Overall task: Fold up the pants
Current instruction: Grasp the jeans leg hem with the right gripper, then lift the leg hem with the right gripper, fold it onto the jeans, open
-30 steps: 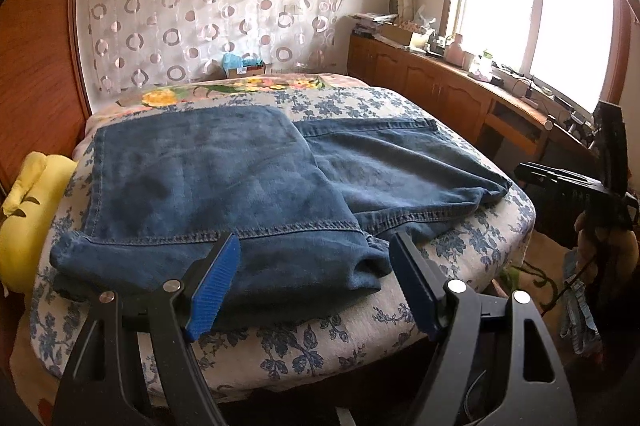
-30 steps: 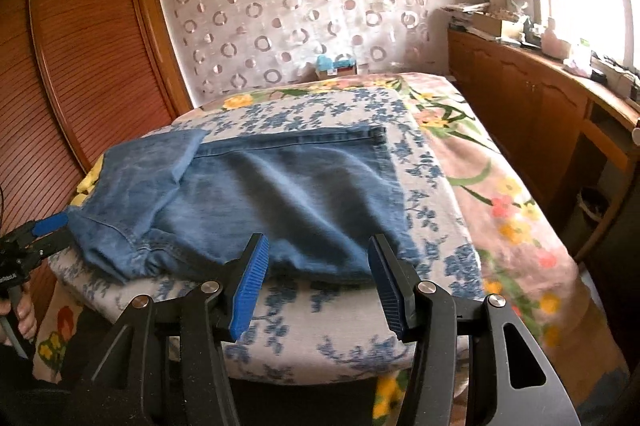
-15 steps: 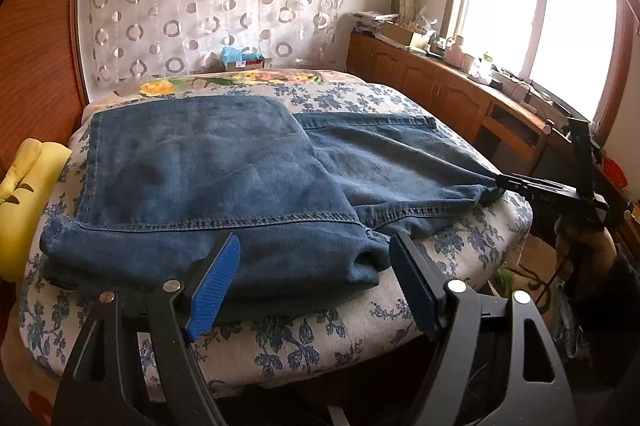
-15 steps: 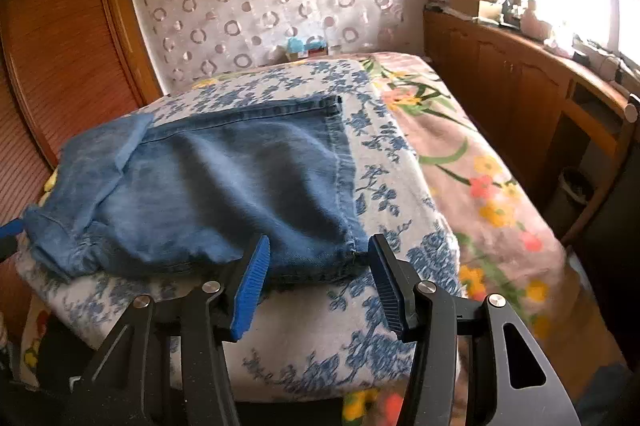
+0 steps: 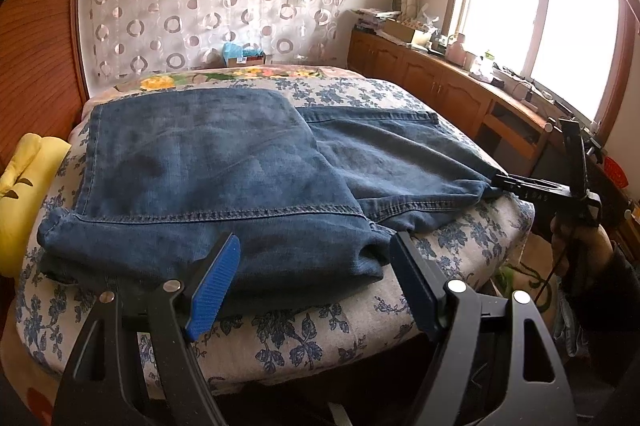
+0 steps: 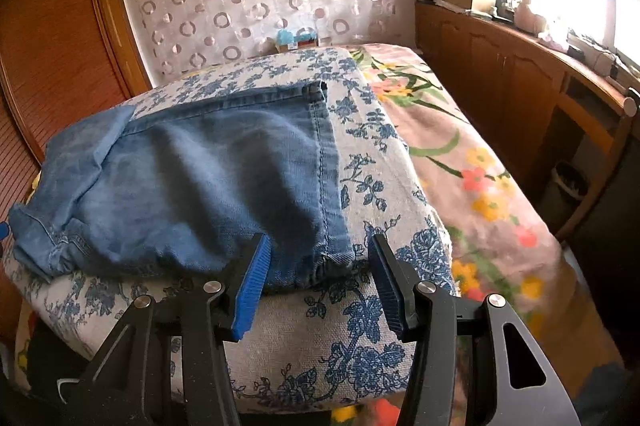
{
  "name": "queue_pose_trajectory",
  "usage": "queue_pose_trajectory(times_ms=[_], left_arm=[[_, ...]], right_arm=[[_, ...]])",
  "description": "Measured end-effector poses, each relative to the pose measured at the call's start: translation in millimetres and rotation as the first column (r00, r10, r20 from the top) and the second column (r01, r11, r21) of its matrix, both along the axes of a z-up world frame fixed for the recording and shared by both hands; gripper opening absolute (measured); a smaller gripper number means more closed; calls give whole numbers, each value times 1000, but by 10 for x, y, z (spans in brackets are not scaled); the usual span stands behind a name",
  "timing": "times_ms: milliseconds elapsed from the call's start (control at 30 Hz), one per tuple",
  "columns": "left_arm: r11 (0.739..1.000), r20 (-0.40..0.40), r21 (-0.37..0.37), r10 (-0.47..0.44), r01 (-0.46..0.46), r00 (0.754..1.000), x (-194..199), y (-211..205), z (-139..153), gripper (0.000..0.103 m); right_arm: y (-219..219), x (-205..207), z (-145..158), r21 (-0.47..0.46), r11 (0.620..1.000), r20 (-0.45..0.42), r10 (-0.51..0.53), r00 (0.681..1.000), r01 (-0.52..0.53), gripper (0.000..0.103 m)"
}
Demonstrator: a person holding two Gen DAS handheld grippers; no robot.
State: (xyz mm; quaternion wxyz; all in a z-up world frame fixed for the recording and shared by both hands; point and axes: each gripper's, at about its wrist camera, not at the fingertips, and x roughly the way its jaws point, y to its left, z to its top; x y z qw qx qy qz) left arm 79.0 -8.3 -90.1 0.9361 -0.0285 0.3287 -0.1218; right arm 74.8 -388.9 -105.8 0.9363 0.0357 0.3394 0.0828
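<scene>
Both grippers, left point(image 5: 316, 278) and right point(image 6: 318, 280), I hold spread, straddling the jeans' point(image 5: 208, 177) six-o'clock edge, apparently ready to pinch for folding.

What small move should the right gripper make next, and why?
Probably ease the right gripper forward and close it on the jeans hem corner: its jaws are open and empty, with that corner lying just ahead between them on the bed.
</scene>
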Motion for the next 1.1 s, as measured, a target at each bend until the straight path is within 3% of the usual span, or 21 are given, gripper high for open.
queue_pose_trajectory(times_ms=[133, 200, 233, 400, 633, 933, 1100], left_arm=[[1000, -1, -1, 0, 0, 1000, 4, 3, -1, 78], [1000, -1, -1, 1, -1, 1000, 5, 3, -1, 78], [1000, -1, -1, 1, -1, 1000, 5, 3, -1, 78], [1000, 6, -6, 13, -13, 1000, -4, 59, 15, 78], [999, 26, -19, 30, -29, 999, -29, 138, 75, 78], [997, 53, -42, 68, -66, 996, -120, 337, 154, 78], [994, 66, -55, 96, -93, 993, -181, 486, 186, 78]], right_arm=[[14, -9, 12, -16, 1000, 10, 6, 1000, -6, 36], [20, -7, 13, -25, 1000, 11, 8, 1000, -8, 20], [18, -7, 20, -24, 1000, 11, 13, 1000, -13, 17], [21, -61, 210, 14, 998, 56, 57, 997, -58, 16], [275, -281, 871, 3, 987, 207, 157, 966, -161, 16], [1034, -501, 1589, -78, 928, 332, 368, 869, -363, 15], [1468, -536, 1754, -114, 879, 343, 472, 812, -463, 15]])
